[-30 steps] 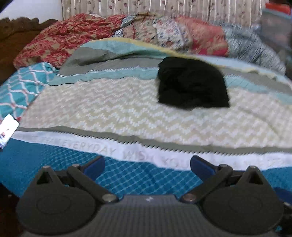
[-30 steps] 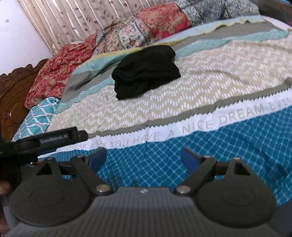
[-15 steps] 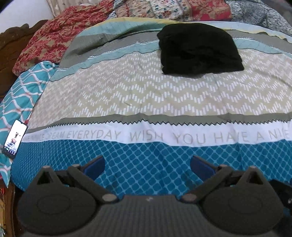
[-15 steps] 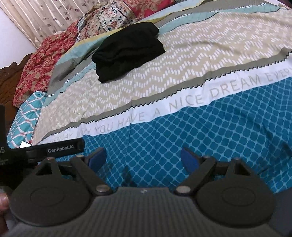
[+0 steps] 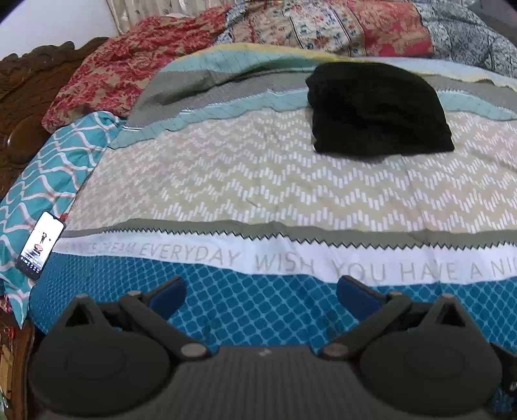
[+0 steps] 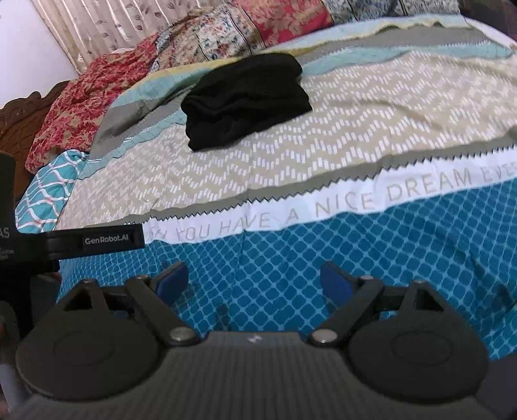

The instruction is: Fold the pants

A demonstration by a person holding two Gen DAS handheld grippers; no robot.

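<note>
The black pants (image 5: 378, 110) lie folded in a compact bundle on the far part of the bed, on the beige zigzag stripe of the bedcover (image 5: 258, 181). The right wrist view has the same pants (image 6: 245, 97) left of centre. My left gripper (image 5: 260, 292) hangs open over the blue near stripe, well short of the pants, with nothing between its blue fingers. My right gripper (image 6: 253, 281) is open too, above the same blue stripe and holding nothing. The left gripper's black body (image 6: 97, 240) juts in at the left of the right wrist view.
A lit phone (image 5: 40, 245) lies at the bed's left edge on a teal patterned sheet (image 5: 45, 181). Red and floral bedding (image 5: 323, 29) is heaped along the far side. A dark carved headboard (image 5: 29, 93) stands at left, with a curtain (image 6: 106, 29) behind.
Both views have shifted: they tipped down toward the bed half a second ago and have now risen a little, so the pants sit lower in frame. Both grippers stay open and the pants have not moved.
</note>
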